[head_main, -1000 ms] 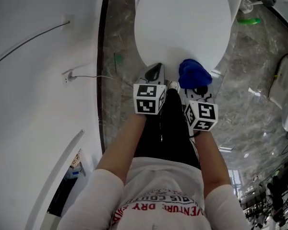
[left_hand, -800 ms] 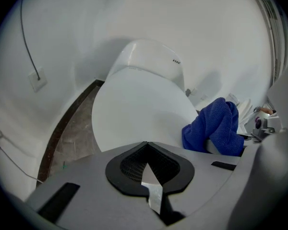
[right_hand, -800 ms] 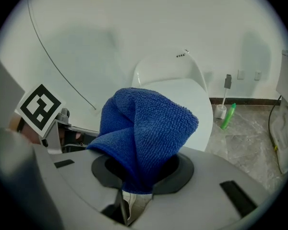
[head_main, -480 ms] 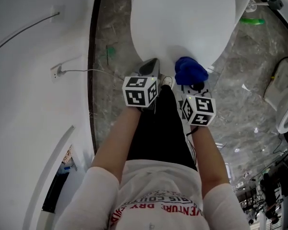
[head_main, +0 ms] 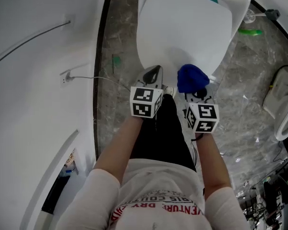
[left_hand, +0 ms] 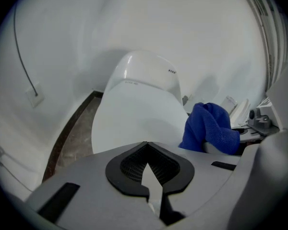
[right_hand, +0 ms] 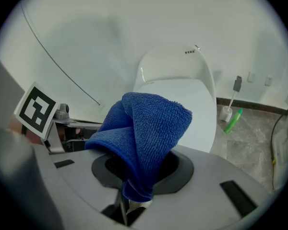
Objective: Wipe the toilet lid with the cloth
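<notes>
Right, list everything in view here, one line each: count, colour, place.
toilet lid: one, white, closed, ahead of both tongs
cloth: one, blue, bunched, by the lid's near edge
toilet brush: one, white holder, on the floor right of the toilet
bottle: one, green, beside the brush
wall socket: one, white, on the left wall, with a cable running from it
white fixture: one, at the right edge, cut off
floor: grey marble, around the toilet
left tongs: one, grey, shut and empty, left of the cloth
right tongs: one, grey, shut on the cloth
</notes>
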Demonstrator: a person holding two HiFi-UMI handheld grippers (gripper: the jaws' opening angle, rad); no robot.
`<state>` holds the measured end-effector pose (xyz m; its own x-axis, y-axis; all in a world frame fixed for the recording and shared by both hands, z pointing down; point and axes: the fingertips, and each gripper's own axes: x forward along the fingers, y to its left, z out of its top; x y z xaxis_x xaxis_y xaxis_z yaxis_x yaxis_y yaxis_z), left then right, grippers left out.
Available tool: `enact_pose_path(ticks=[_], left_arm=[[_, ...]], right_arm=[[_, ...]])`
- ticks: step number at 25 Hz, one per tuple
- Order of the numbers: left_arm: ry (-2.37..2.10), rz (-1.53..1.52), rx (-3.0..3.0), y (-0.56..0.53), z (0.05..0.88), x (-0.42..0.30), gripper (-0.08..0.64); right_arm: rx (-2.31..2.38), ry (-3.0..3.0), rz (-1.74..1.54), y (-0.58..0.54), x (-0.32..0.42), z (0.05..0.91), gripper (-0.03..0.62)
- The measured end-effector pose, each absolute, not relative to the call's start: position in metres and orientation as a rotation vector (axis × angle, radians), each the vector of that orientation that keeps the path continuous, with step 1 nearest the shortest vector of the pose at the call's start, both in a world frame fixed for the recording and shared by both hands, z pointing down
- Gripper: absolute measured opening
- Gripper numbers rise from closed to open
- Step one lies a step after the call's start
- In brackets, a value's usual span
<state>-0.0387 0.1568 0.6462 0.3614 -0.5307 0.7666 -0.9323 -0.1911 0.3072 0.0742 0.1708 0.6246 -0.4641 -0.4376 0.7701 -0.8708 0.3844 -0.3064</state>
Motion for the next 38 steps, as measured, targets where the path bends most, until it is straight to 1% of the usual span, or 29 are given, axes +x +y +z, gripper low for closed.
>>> enact_pose_path(ticks=[3,7,12,18,22,28,32,38], left_arm=[[-1.321,0.592,1.946,0.130,0.607,-0.037,0.006],[-1.363,0.533,2.041,0.097,0.565,-0.041,0.006],[-1.403,0.425,2.051,0.046,0.543,-0.069,0.006],[-1.395,0.409,2.038,-0.008,0.550,-0.113,0.006],[-1.350,0.437,2.042,-0.040,0.554,-0.141,0.006],[-1.310,0.437,2.029,-0.076,0.569,-0.175,0.006],[-1.249,0.502,2.077,-0.086,0.584,-0.176,0.006],[-1.207,0.486,2.065,-0.095,0.598,-0.168,0.006]], right_arm=[[1.099,-2.128,0.888,0.144,0.067,0.594,0.087],[1.077,-2.214,0.907,0.104,0.050,0.562,0.087],[1.111,-2.222,0.909,0.039,0.022,0.551,0.087],[1.111,-2.169,1.005,-0.015,-0.025,0.561,0.087],[1.087,-2.124,1.125,-0.043,-0.062,0.574,0.087],[1.002,-2.033,1.240,-0.078,-0.110,0.613,0.087],[1.014,-1.985,1.159,-0.098,-0.110,0.640,0.087],[1.055,-1.962,1.053,-0.119,-0.089,0.662,0.087]])
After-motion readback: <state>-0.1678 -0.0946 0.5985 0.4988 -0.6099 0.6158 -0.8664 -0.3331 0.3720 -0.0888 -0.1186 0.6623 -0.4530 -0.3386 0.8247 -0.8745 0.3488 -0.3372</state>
